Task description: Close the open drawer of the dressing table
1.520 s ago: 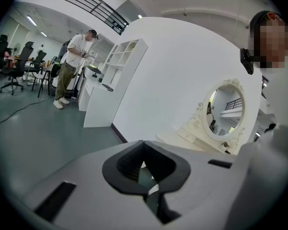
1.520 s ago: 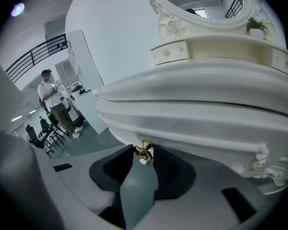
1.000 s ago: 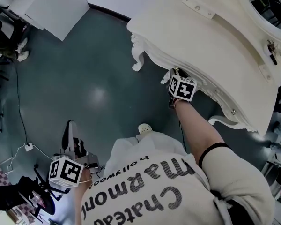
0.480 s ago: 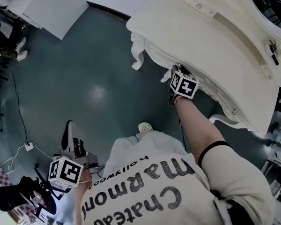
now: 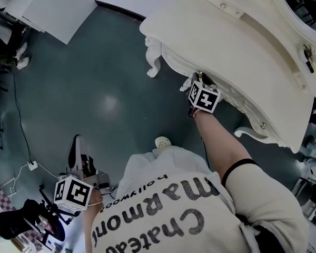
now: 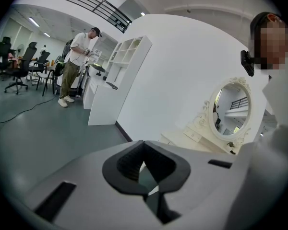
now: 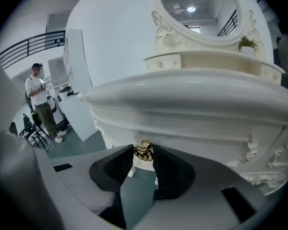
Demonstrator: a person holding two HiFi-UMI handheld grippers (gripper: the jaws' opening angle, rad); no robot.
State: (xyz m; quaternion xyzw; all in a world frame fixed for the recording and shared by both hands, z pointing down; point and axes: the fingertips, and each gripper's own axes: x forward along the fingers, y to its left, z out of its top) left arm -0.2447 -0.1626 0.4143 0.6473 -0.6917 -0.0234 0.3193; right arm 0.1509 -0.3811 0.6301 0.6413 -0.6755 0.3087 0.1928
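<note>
The drawer [image 7: 192, 132] of the dressing table [image 5: 242, 41] lies at 1 o'clock in the head view. Its gold handle [image 7: 144, 153] is pinched by the right gripper [image 5: 198, 80], whose jaws have just been closing, presumably so the drawer can be steered in. The left gripper [image 5: 76, 146] is held shut and empty at 7 o'clock.

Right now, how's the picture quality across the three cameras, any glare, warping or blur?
Head view: even light, with a soft glare patch on the floor. Left gripper view: strong fisheye bend and dark corners. Right gripper view: the same bend, a bright glint in the mirror, and the gold drawer handle is sharp.
</note>
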